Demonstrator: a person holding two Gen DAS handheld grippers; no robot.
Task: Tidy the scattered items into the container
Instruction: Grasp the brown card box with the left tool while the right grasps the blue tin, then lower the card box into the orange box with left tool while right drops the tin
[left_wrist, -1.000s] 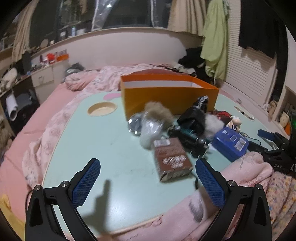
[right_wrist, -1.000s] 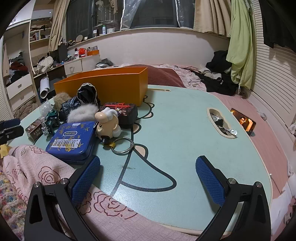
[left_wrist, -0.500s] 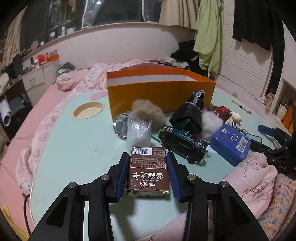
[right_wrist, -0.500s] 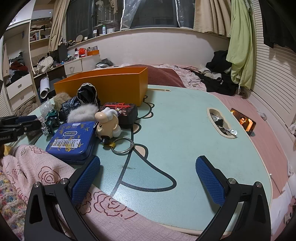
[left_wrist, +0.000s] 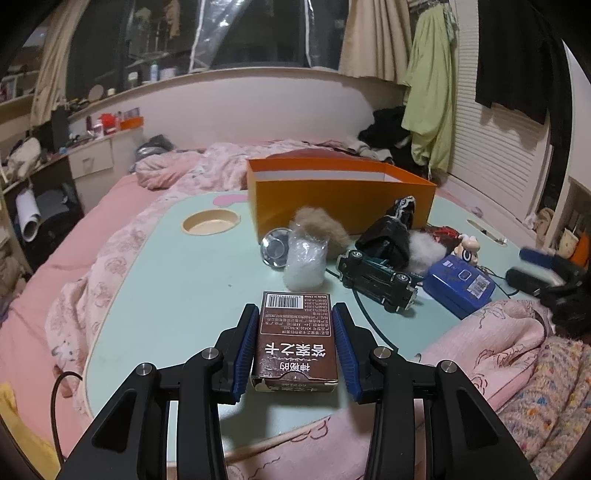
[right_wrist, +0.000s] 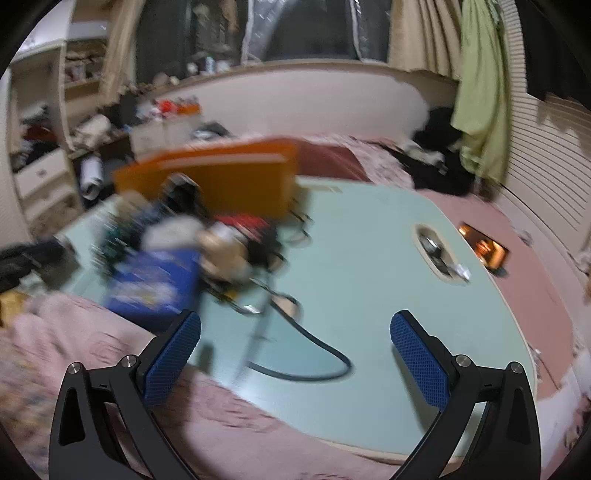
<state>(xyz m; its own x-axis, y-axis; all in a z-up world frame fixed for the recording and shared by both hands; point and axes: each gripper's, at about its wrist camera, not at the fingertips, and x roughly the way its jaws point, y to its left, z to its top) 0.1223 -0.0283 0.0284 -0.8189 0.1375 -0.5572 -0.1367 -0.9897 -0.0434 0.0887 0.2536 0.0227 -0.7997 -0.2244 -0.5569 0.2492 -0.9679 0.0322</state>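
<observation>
My left gripper (left_wrist: 295, 339) is shut on a brown card box (left_wrist: 295, 332) and holds it above the pale green table (left_wrist: 173, 280). Beyond it stands the open orange box (left_wrist: 340, 199). Before that box lie a plastic bag (left_wrist: 306, 262), a tan fur ball (left_wrist: 321, 227), a green toy car (left_wrist: 376, 275), a black pouch (left_wrist: 386, 240), a blue tin (left_wrist: 460, 282) and a small figure (left_wrist: 469, 247). My right gripper (right_wrist: 295, 354) is open and empty over the table's near edge; its view is blurred, showing the blue tin (right_wrist: 155, 280) and orange box (right_wrist: 218, 181).
A pink blanket (left_wrist: 480, 350) covers the table's near right corner. A round cup recess (left_wrist: 210, 221) lies at the far left of the table. An oval recess (right_wrist: 439, 254) and a phone (right_wrist: 484, 249) lie to the right. The bed surrounds the table.
My left gripper closed on the brown card box and has lifted it off the table. My right gripper, still before, is now moving, so its view is blurred.
</observation>
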